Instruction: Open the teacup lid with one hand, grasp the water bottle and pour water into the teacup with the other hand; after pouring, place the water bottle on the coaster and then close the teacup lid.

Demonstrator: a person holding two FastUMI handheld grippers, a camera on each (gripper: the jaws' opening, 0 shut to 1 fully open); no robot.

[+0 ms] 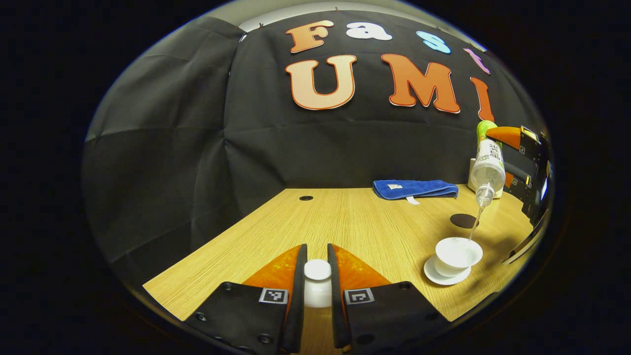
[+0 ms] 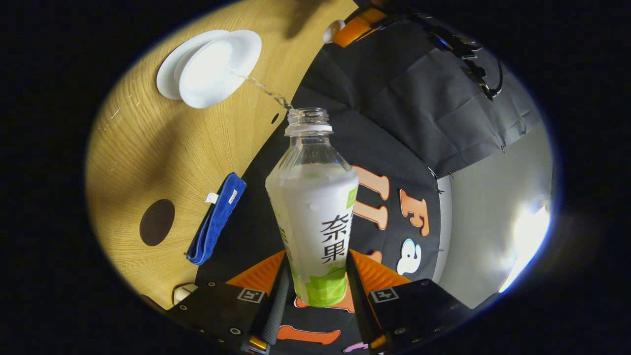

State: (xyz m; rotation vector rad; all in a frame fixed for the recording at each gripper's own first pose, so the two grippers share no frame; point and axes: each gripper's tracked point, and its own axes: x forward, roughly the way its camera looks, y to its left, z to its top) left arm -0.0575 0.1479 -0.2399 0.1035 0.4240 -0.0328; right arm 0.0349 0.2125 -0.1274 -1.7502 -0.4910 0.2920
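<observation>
Teacup (image 1: 457,255) on its saucer (image 1: 446,277), near the wooden table's (image 1: 345,217) right edge, takes a thin stream (image 1: 475,224) from the water bottle (image 2: 313,207) you tip with the right gripper (image 2: 315,291), fingers clamped on its base. Your left gripper (image 1: 316,281) pinches the white teacup lid (image 1: 317,283) well apart. Tip further and the stream may overshoot the rim, wetting the table; the slick bottle could slide between the fingers. The dark coaster (image 1: 463,220) waits behind the cup.
</observation>
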